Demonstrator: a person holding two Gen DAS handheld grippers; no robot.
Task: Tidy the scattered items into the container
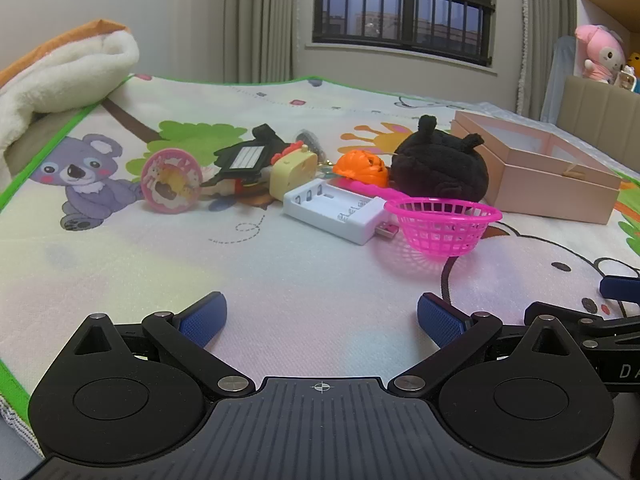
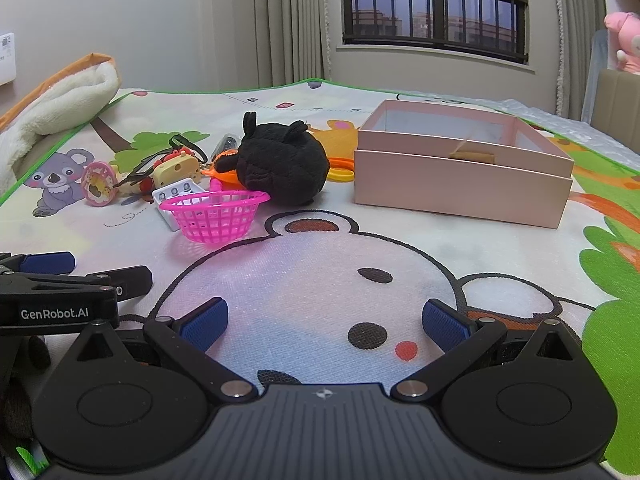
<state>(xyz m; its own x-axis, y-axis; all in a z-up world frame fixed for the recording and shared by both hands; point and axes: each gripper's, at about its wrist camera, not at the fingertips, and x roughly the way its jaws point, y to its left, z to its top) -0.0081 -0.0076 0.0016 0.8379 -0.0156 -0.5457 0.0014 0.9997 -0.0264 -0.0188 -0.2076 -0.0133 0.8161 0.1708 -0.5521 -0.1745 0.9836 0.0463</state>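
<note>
Toys ahead; fingers wide, tilted down

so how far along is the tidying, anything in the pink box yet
Nothing looks done: the pink box shows no toys inside, as far as its visible interior goes. Nothing is in hand either; the left tool and right tool are both open over the mat. Everything is left: the pink basket, black plush, white charger, orange toy, round pink toy and the rest of the pile.
</note>
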